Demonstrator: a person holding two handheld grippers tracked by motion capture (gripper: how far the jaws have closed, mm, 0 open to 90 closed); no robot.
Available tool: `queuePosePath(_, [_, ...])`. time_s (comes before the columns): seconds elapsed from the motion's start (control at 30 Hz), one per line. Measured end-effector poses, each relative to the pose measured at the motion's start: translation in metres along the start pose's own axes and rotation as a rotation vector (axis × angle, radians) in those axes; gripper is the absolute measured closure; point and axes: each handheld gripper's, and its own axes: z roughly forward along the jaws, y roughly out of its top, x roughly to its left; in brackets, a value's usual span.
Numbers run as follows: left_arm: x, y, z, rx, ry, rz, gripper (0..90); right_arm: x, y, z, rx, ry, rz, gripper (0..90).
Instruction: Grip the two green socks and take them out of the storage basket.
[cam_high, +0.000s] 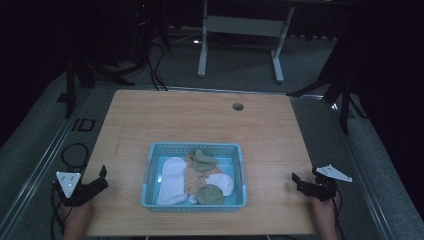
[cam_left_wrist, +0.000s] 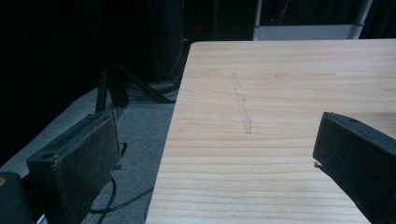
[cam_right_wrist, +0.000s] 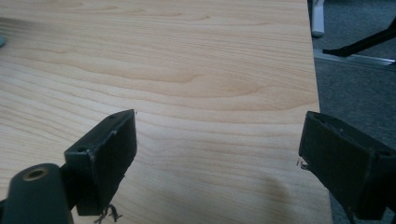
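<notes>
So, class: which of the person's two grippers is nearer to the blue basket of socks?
The left gripper. It sits at the table's left edge, a short way from the blue basket; the right gripper sits at the right edge, farther from the basket's right wall. Both are open and empty.

The light blue plastic basket (cam_high: 194, 176) stands on the wooden table (cam_high: 200, 120) (near its front edge), between the left claw (cam_high: 102, 178) and right claw (cam_high: 298, 182); folded cloths (cam_high: 197, 175) lie inside.

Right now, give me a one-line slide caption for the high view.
Blue basket of socks on wooden table, with open left hand-held gripper and right hand-held gripper waiting on either side.
</notes>
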Motion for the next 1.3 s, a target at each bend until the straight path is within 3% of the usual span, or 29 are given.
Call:
queuePosePath(0.1, [0.001,0.000,0.000,0.006,-0.006,-0.005,0.4,0.000,0.000,0.001,0.009,-0.005,0.006,11.2])
queuePosePath(0.17, [0.001,0.000,0.000,0.007,-0.012,-0.004,0.4,-0.001,0.000,0.001,0.008,-0.037,0.028,11.4])
queuePosePath(0.3, [0.001,0.000,0.001,0.011,-0.020,-0.003,0.4,-0.003,0.000,0.001,0.010,-0.033,0.045,11.4])
queuePosePath(0.37, [0.001,0.000,0.001,0.013,-0.023,-0.004,0.4,-0.004,0.000,0.001,0.018,-0.020,0.053,12.8])
queuePosePath(0.4, [0.001,0.000,0.001,0.013,-0.022,-0.005,0.4,-0.005,0.000,0.001,0.019,0.015,0.052,13.2])
queuePosePath(0.47, [0.001,0.000,0.001,0.013,-0.023,-0.001,0.4,-0.004,0.000,0.001,0.018,0.021,0.049,13.2])
queuePosePath(0.73, [0.000,0.000,0.001,0.010,-0.020,0.001,0.4,0.003,0.000,0.002,0.050,0.107,-0.016,13.2])
queuePosePath(0.9, [0.000,0.000,0.001,0.012,-0.021,0.005,0.4,-0.003,0.001,0.003,0.070,0.226,-0.024,12.9])
queuePosePath(0.93, [0.000,0.000,0.001,0.014,-0.022,0.005,0.4,-0.003,0.001,0.004,0.076,0.262,-0.046,13.0])
queuePosePath(0.97, [0.000,0.000,0.001,0.014,-0.022,0.005,0.4,-0.003,0.001,0.004,0.076,0.262,-0.046,13.0])
queuePosePath(1.0, [0.000,0.000,0.001,0.014,-0.022,0.004,0.4,-0.001,0.001,0.004,0.084,0.288,-0.099,14.5])
queuePosePath(1.13, [0.001,0.000,0.001,0.017,-0.023,0.000,0.4,0.002,0.002,0.003,0.069,0.325,-0.163,14.9])
queuePosePath(1.17, [0.001,0.000,0.001,0.017,-0.024,0.000,0.4,0.004,0.004,0.003,0.069,0.390,-0.203,15.9])
queuePosePath(1.2, [0.001,0.000,0.001,0.016,-0.024,0.000,0.4,0.004,0.004,0.003,0.069,0.390,-0.203,15.9])
queuePosePath(1.23, [0.000,0.000,0.001,0.017,-0.023,0.002,0.4,0.005,0.005,0.003,0.068,0.410,-0.214,15.9])
queuePosePath(1.27, [0.000,0.000,0.001,0.015,-0.022,0.003,0.4,0.006,0.006,0.004,0.094,0.460,-0.221,16.4])
queuePosePath(1.3, [0.000,0.000,0.001,0.015,-0.022,0.004,0.4,0.006,0.006,0.004,0.094,0.460,-0.221,16.4])
